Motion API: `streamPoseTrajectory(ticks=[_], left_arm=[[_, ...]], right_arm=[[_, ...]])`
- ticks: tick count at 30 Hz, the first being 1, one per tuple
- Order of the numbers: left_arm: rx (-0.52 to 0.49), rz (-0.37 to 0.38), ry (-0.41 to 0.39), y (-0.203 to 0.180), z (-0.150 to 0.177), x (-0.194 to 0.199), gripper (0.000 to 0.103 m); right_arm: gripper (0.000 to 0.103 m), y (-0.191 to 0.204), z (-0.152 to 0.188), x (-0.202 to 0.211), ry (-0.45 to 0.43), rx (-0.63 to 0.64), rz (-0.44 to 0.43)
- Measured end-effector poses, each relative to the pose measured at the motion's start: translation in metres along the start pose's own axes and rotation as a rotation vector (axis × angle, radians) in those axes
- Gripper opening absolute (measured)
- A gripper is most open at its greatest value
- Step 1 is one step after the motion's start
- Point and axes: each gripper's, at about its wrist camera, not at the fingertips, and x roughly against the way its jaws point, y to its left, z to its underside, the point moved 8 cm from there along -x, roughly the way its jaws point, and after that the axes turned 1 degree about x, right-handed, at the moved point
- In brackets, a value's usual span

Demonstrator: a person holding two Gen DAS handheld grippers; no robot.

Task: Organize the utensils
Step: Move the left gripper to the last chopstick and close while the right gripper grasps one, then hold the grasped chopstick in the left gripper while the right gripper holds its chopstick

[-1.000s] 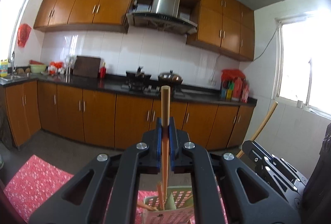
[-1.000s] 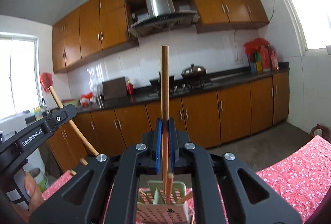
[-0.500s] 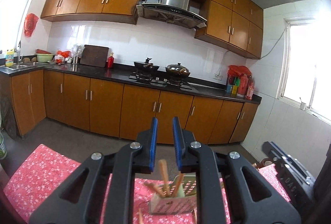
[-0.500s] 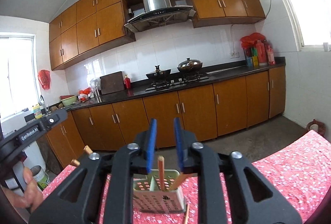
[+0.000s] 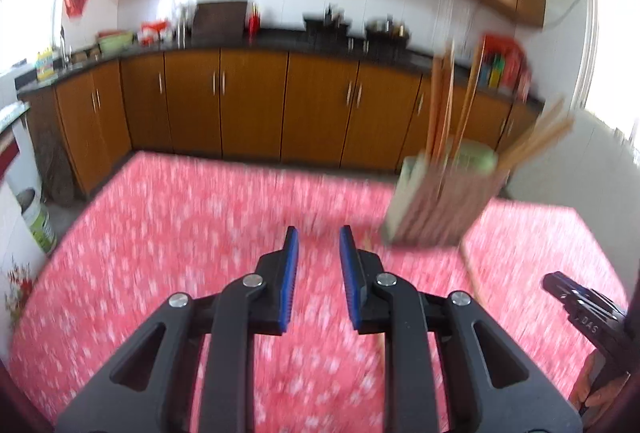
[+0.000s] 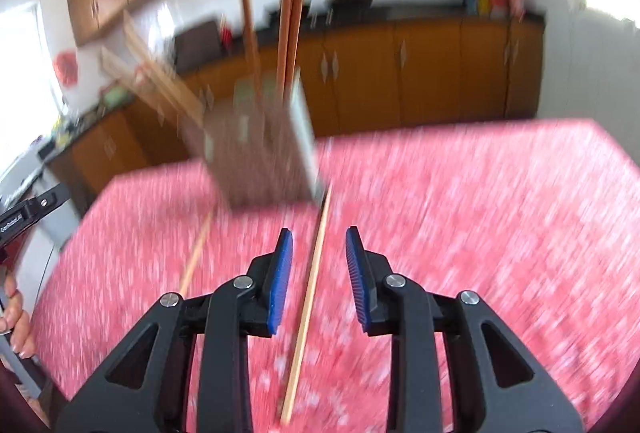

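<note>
A pale green slotted holder point(image 5: 440, 201) stands on the red flowered tablecloth point(image 5: 180, 253), with several wooden chopsticks point(image 5: 440, 105) upright or leaning in it. My left gripper point(image 5: 319, 233) hangs low over the cloth, left of the holder; its jaws are opening with nothing between them. In the right wrist view the holder point(image 6: 260, 153) is ahead and slightly left. My right gripper point(image 6: 319, 233) is over a loose chopstick point(image 6: 308, 297) lying on the cloth. Its jaws are opening and the pads do not touch the chopstick. Another chopstick point(image 6: 196, 257) lies to the left. Both views are motion-blurred.
One more chopstick point(image 5: 472, 273) lies right of the left gripper, near the holder's foot. Orange kitchen cabinets point(image 5: 248, 105) and a dark counter run behind the table's far edge. A bucket point(image 5: 38, 221) stands on the floor at left. A hand point(image 6: 16, 317) shows at the left edge.
Each gripper held an upright chopstick over the holder, then let go as its jaws parted. Both have since dropped and tipped down toward the cloth, and the left has shifted left of the holder.
</note>
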Motion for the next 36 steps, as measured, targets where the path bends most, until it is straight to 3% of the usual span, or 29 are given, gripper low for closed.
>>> streamPoseTrajectory(ticks=[5, 9, 12, 15, 23, 27, 30, 36], left_arm=[[-0.012, 0.004, 0.104, 0.003, 0.044, -0.019, 0.022], [-0.016, 0.031, 0.141, -0.006, 0.059, -0.026, 0.022], [-0.015, 0.059, 0.169, -0.012, 0.066, -0.031, 0.022], [-0.028, 0.08, 0.189, -0.027, 0.071, -0.033, 0.022], [-0.071, 0.147, 0.268, -0.06, 0.098, -0.048, 0.022], [-0.097, 0.133, 0.305, -0.068, 0.111, -0.057, 0.022], [-0.107, 0.108, 0.329, -0.069, 0.121, -0.063, 0.016], [-0.103, 0.048, 0.307, -0.054, 0.115, -0.069, 0.008]], right_arm=[[0.029, 0.014, 0.046, -0.036, 0.157, 0.008, -0.01], [0.026, 0.016, 0.061, -0.05, 0.212, 0.019, 0.01], [0.008, 0.015, 0.065, -0.049, 0.199, 0.039, 0.032], [0.008, 0.005, 0.062, -0.05, 0.199, -0.003, 0.033], [0.008, -0.057, 0.052, -0.041, 0.166, -0.148, 0.169], [0.008, -0.068, 0.052, -0.037, 0.162, -0.163, 0.175], [0.008, -0.068, 0.053, -0.036, 0.161, -0.161, 0.169], [0.008, -0.053, 0.054, -0.035, 0.157, -0.128, 0.145]])
